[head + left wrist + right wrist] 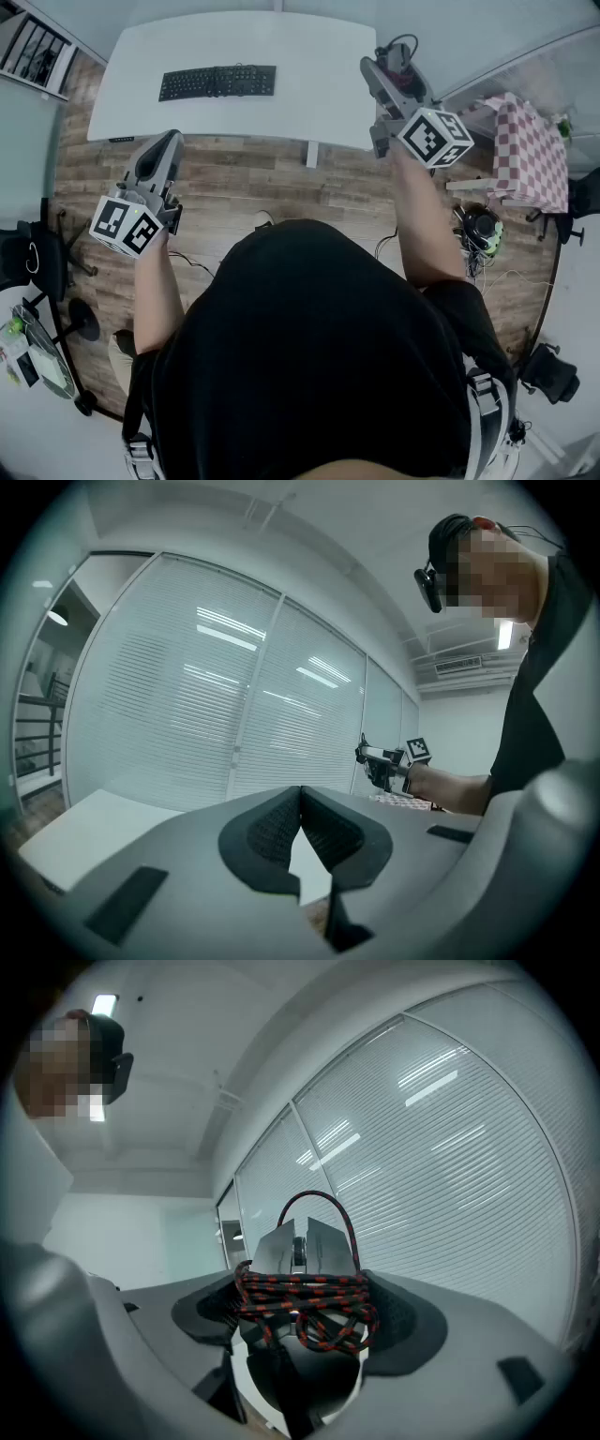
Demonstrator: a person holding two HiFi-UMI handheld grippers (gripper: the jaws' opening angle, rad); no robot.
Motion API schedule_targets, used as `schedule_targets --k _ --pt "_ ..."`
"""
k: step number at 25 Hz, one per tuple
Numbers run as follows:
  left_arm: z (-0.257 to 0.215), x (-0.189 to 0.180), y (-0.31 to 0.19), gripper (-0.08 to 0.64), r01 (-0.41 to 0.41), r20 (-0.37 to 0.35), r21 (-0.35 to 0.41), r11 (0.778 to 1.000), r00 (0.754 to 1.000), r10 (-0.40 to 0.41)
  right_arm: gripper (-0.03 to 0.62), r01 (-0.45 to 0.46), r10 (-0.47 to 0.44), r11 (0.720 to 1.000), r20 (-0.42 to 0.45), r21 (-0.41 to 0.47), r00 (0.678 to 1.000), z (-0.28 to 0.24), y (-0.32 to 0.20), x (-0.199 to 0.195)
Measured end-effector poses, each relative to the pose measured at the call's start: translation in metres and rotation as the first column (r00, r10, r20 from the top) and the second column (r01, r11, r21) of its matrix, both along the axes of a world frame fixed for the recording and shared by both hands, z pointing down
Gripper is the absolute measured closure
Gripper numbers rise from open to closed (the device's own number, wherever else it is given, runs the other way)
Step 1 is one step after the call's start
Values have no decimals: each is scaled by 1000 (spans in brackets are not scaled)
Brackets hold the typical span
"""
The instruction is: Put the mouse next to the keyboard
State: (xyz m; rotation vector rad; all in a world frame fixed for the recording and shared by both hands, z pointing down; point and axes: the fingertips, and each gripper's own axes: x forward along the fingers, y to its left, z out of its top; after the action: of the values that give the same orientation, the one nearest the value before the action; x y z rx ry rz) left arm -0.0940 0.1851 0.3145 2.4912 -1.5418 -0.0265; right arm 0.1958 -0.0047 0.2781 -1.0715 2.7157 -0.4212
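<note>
**Head view**
- Table: white, at the top of your view, with wooden floor between it and you.
- Keyboard: black, lying flat on the left half of the table.
- Left gripper: you hold it over the floor, just short of the table's near edge and below the keyboard. Its marker cube is towards you.
- Right gripper: it is raised over the right end of the table.
- Mouse: it sits in your right gripper at the table's right end, well apart from the keyboard. A loop of its cable sticks up above it.
- Checked cloth: red and white, on a surface to the right of the table.

**Left gripper view**
- Left gripper: the two dark pads meet at their tips and nothing is between them.
- Beyond them: white blinds behind glass, and your right gripper out to the right.

**Right gripper view**
- Right gripper: the jaws stand wide, with a pad against each side of the mouse, so you have a firm grip on it.
- Cable: red and black braid, wound across the mouse body, with one loop arching over its front.
- Background: blinds on the right.
</note>
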Motion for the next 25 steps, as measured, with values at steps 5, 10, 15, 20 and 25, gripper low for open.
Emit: schedule_targets --k 5,10,15,20,25 --pt "-6 44 18 537 11 2 3 1000 1000 -11 190 13 -12 1000 -28 5 1000 -1 12 33" --pt "-6 61 25 537 31 2 2 1000 1000 -31 190 36 -36 999 -10 -19 999 9 14 45" --pt "-2 66 29 538 47 -4 -6 999 999 -47 190 51 -51 998 4 -32 999 13 14 46" --pt "1 63 29 538 53 -8 -9 999 999 -53 190 52 -52 998 14 -39 999 14 12 43" --pt "3 52 26 538 57 2 -21 998 998 -56 190 42 -41 998 5 -43 999 14 6 36"
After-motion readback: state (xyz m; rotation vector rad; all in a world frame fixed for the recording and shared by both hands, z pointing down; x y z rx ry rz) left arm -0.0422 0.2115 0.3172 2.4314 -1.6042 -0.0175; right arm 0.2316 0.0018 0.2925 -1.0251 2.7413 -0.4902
